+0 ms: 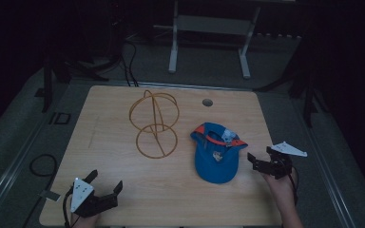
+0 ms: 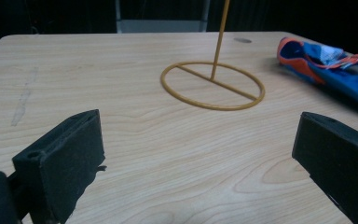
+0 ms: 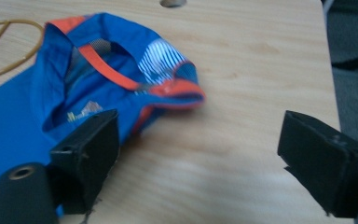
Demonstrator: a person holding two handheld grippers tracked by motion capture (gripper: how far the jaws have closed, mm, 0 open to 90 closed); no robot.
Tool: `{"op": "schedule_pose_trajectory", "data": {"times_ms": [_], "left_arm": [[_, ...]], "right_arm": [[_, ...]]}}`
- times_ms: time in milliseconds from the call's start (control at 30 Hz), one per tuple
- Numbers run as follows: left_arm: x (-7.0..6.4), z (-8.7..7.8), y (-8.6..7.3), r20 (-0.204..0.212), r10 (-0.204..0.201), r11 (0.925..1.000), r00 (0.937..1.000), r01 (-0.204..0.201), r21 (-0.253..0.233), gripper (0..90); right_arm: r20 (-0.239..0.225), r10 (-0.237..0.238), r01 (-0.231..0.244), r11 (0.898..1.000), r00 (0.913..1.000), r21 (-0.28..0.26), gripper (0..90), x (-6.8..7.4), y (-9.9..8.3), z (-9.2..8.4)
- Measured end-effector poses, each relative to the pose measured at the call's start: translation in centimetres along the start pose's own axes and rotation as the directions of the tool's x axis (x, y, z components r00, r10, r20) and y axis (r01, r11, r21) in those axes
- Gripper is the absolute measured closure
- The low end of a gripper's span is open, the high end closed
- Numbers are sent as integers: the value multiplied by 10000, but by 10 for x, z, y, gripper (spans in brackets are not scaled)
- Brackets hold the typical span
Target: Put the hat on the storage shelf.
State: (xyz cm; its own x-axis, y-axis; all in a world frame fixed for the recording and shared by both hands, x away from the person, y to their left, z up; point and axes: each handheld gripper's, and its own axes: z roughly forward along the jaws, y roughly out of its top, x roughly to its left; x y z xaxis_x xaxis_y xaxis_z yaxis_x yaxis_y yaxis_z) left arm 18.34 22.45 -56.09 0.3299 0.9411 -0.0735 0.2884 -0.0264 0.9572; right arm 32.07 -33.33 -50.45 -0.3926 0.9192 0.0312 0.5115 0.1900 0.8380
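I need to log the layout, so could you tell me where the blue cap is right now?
In the high view the blue cap lies flat on the table's right half, between the wire stand and the open right gripper.

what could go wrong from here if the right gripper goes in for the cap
The blue cap lies collapsed and limp on the table, so the open right gripper might pinch only a loose fold or the orange strap, and the cap could sag or slip free. The wire stand sits close beside the cap, looks light, and could tip if the cap drags into it. The left gripper is far off, so it probably cannot steady either quickly.
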Motion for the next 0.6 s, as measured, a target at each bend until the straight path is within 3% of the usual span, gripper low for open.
{"op": "schedule_pose_trajectory", "data": {"times_ms": [133,333,500,600], "left_arm": [[0,-1,1,-33,-91,9999,10000,92,93,23],[1,-6,7,-31,-398,9992,9992,398,56,21],[-1,-6,6,304,-210,9994,9993,202,278,17],[-1,-6,7,319,-99,9995,9994,90,295,17]], "right_arm": [[-334,-181,178,9998,9993,-104,135,5,12,10],[-369,-398,383,9985,9985,-391,134,12,32,25],[-624,-409,392,9988,9972,-293,136,14,45,43],[-419,-726,715,9971,9965,-270,137,15,50,55]]}}
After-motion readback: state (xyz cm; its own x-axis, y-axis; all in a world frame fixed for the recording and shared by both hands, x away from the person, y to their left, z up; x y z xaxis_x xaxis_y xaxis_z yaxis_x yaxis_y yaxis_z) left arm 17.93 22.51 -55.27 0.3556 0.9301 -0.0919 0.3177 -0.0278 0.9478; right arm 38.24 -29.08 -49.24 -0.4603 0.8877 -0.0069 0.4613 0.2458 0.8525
